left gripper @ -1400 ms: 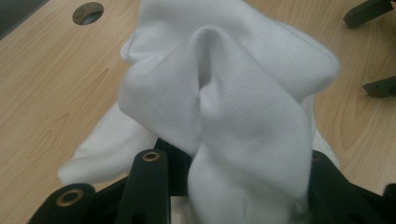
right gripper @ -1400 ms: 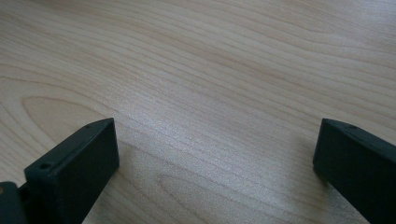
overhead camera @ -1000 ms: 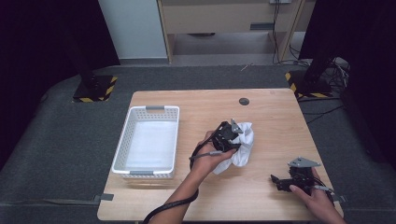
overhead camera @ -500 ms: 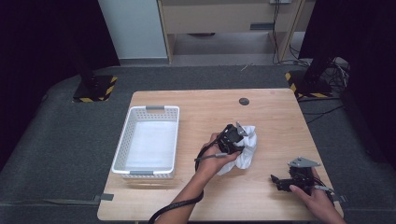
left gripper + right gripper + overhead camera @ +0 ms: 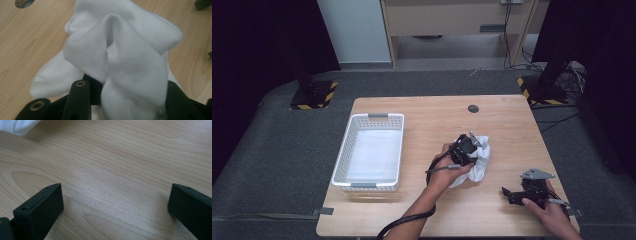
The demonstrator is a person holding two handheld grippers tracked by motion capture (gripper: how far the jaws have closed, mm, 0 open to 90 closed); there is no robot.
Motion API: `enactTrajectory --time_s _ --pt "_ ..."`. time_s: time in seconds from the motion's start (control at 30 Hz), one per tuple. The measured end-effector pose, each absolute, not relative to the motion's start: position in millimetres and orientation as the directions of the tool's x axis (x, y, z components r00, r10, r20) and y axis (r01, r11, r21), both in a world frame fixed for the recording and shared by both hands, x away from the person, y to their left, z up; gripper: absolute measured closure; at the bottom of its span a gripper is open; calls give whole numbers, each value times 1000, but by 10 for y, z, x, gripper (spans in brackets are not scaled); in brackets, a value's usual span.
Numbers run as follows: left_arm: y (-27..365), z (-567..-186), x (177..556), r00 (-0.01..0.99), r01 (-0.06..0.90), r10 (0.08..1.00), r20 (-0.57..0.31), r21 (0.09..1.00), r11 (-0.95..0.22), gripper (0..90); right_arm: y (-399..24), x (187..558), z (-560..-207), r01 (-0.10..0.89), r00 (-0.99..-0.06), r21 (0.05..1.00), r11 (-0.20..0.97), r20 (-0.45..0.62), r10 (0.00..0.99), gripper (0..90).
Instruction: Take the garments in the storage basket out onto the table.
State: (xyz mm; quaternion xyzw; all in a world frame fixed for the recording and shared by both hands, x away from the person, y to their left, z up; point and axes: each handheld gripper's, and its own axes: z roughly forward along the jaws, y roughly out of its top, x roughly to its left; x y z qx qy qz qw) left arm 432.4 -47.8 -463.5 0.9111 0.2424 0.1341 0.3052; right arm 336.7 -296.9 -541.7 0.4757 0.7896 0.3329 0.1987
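High view: one white cloth (image 5: 476,161) bunched mid-table, right of one white basket (image 5: 371,151); left gripper (image 5: 467,146) on it, far nearer than right gripper (image 5: 512,192), parked well apart near table (image 5: 422,120) front edge. Long axis of cloth roughly front to back.

Left gripper view: cloth (image 5: 117,57) gathered between jaws, clamped narrow on the fold; lifting toward the basket judged next.

Right gripper view: jaws wide, nothing between; cloth corner (image 5: 17,126) at upper left.
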Motion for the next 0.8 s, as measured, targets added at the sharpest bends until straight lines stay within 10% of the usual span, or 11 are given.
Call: enactTrajectory --time_s 0.27,0.53,0.8 --pt "-505 -4734 4319 843 371 530 94 612 -698 538 -2969 3367 -5418 618 -468 715 325 3 884 5" --pt "-489 -4742 4302 840 358 533 107 629 -691 196 -2969 3367 -5417 618 -469 715 326 3 883 4" --pt "-383 -4580 4223 833 328 538 130 666 -670 75 -2969 3367 -5418 618 -469 715 326 2 883 5"
